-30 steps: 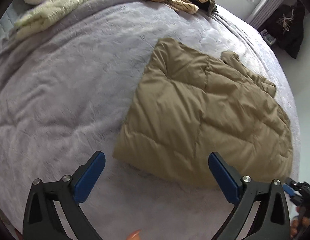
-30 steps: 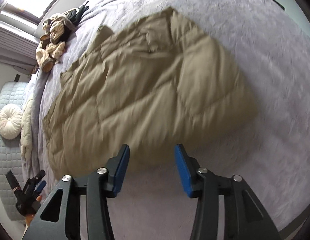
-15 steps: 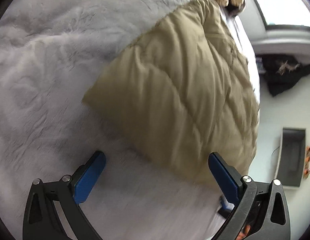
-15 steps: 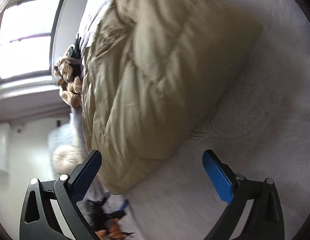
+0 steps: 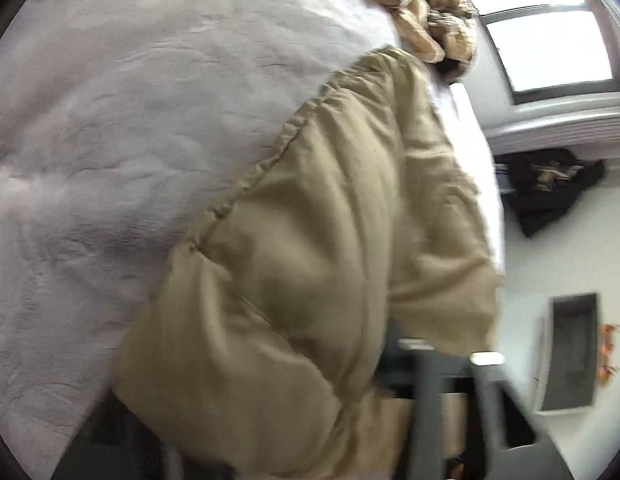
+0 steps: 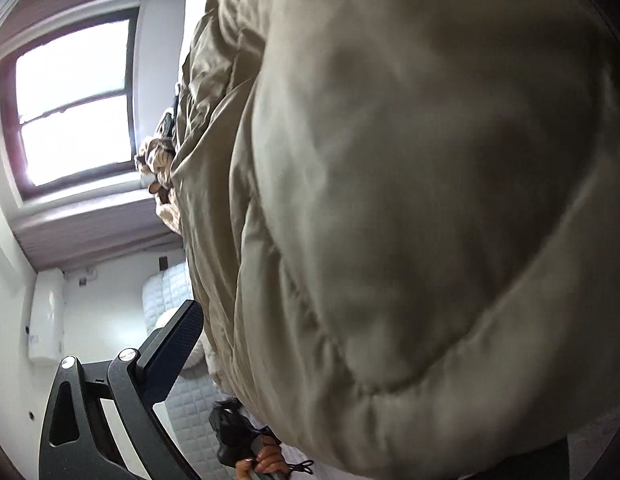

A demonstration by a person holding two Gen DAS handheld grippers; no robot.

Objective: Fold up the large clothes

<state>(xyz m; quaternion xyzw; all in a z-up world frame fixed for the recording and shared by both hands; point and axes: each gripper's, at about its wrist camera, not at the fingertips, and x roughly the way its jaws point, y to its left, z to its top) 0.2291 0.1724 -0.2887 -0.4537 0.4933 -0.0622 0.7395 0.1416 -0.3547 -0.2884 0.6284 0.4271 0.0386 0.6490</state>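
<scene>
A tan quilted puffer jacket (image 5: 310, 280) lies on the grey bedspread (image 5: 129, 120) and fills most of both views. In the left wrist view its near edge bulges between the fingers of my left gripper (image 5: 277, 432); both fingers are blurred and partly hidden, the right one (image 5: 450, 408) beside the fabric. In the right wrist view the jacket (image 6: 410, 200) sits between the fingers of my right gripper (image 6: 350, 380); only the left finger (image 6: 169, 356) shows, spread wide from the fabric. Whether either gripper has closed on the jacket is unclear.
A brown striped garment (image 5: 422, 12) lies at the bed's far edge below a window (image 5: 550, 52). Dark clothes (image 5: 546, 188) hang by the wall. A grey box (image 5: 570, 352) stands on the floor. A white quilted headboard (image 6: 169, 292) and the other hand (image 6: 261, 460) show.
Both grippers have pushed forward onto the jacket's near edge, which now sits between their fingers and covers the blue pads. Both views have tilted further.
</scene>
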